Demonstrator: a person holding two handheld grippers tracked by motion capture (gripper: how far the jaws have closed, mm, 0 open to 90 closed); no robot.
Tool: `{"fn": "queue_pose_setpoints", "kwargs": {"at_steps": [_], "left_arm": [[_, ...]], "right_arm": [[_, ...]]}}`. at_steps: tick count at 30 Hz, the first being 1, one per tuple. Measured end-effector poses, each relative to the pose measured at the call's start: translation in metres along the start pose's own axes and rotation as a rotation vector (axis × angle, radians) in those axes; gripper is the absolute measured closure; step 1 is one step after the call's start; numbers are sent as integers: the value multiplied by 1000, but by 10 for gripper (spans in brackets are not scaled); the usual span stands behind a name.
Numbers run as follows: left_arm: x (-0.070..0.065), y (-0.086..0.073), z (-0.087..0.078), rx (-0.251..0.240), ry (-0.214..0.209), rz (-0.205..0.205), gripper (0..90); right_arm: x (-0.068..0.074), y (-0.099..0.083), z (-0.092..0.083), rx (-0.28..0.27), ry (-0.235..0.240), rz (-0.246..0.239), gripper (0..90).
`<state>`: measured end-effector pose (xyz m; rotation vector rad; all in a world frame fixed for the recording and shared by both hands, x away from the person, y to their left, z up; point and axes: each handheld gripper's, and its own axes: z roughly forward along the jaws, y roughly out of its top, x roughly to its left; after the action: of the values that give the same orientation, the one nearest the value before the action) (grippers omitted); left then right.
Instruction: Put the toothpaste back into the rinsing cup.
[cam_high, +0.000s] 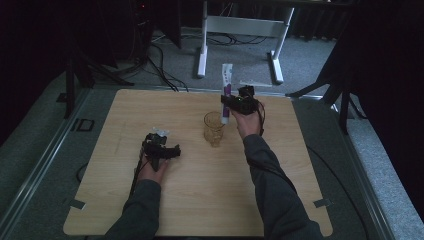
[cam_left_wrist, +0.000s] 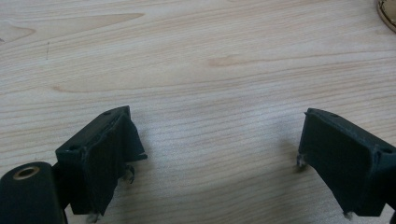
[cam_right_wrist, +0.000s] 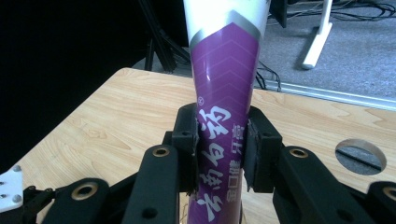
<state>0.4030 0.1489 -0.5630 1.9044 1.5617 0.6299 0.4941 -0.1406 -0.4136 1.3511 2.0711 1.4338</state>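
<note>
we see tube (cam_right_wrist: 223, 88): purple chevron-patterned body, silver band, white top, white characters | glass (cam_high: 213, 128): amber, see-through | counter (cam_high: 290, 165): pale wood grain | right gripper (cam_right_wrist: 219, 154): black | left gripper (cam_left_wrist: 219, 158): black | floor carpet (cam_high: 240, 55): grey

Just beside the right gripper (cam_high: 231, 104), towards the person, a glass (cam_high: 213, 128) stands in the way, under the tube (cam_high: 226, 86) it holds upright. Bare table (cam_high: 210, 200) lies between the glass and the left gripper (cam_high: 159, 141), and in front of that gripper's open jaws.
</note>
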Motion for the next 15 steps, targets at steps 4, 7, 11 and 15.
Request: {"fn": "queue_pose_setpoints", "kwargs": {"at_steps": [4, 7, 11, 15], "left_arm": [[0, 0, 0, 0, 0, 0, 102], [0, 0, 0, 0, -1, 0, 102], [0, 0, 0, 0, 0, 0, 102], [0, 0, 0, 0, 0, 0, 102]], "right_arm": [[1, 1, 2, 2, 3, 7, 698], [3, 2, 4, -1, 8, 7, 698], [6, 4, 6, -8, 13, 6, 697], [8, 4, 7, -7, 12, 8, 697]]}}
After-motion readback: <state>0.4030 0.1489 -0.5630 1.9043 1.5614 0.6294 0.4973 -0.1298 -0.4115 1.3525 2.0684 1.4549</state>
